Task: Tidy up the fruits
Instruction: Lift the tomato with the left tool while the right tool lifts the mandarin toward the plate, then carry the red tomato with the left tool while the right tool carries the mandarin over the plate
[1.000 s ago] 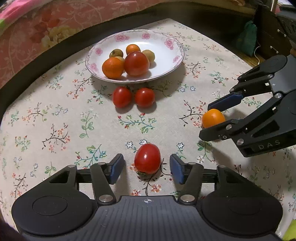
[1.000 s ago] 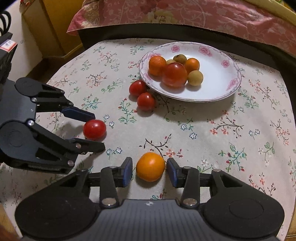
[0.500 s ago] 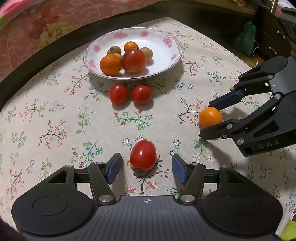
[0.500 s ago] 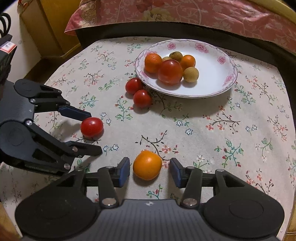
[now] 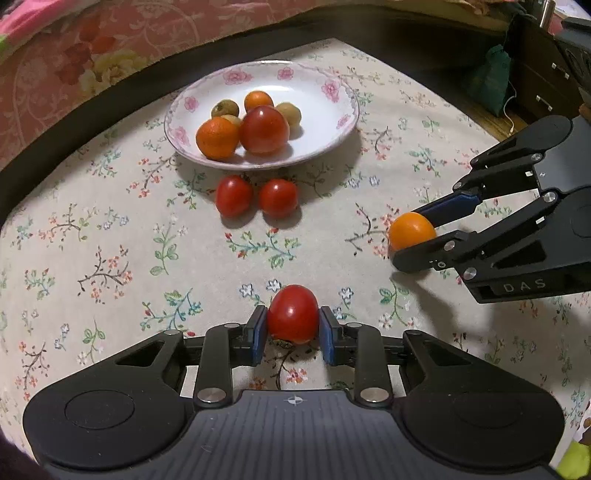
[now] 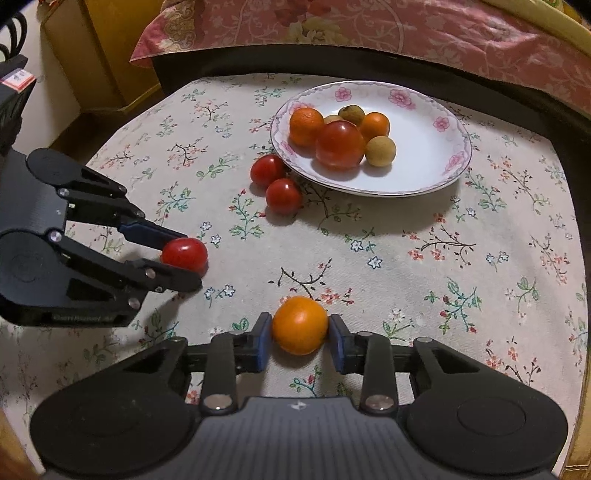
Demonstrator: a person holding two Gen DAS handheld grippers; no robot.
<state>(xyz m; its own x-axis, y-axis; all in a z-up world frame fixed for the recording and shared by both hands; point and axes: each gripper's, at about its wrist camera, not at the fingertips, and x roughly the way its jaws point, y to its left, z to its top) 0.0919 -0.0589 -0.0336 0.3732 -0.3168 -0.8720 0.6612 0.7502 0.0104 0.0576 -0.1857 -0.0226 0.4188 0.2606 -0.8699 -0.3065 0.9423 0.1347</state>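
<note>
Your left gripper [image 5: 293, 328] has both blue pads pressed against the sides of a red tomato [image 5: 293, 314]. The tomato's long axis runs forward, away from the gripper, and its underside sits at the floral tablecloth [image 5: 110, 240]; whether it still touches the cloth cannot be told.

Your right gripper [image 6: 300, 334] pinches an orange [image 6: 300, 325] the same way, pad on each side. The orange is round, with no clear long axis.

Ahead of both grippers, two loose tomatoes [image 5: 256, 197] lie touching each other, just short of the plate [image 5: 328, 136]. The plate, white with pink flowers on the rim, holds a large tomato, two oranges and small tan fruits, grouped toward its left half as you see it from the right gripper.

Bare cloth lies between each gripper and the loose tomatoes. The table's dark edge [image 6: 369, 62] curves beyond the plate, with a pink floral fabric [image 6: 406, 26] behind it.
</note>
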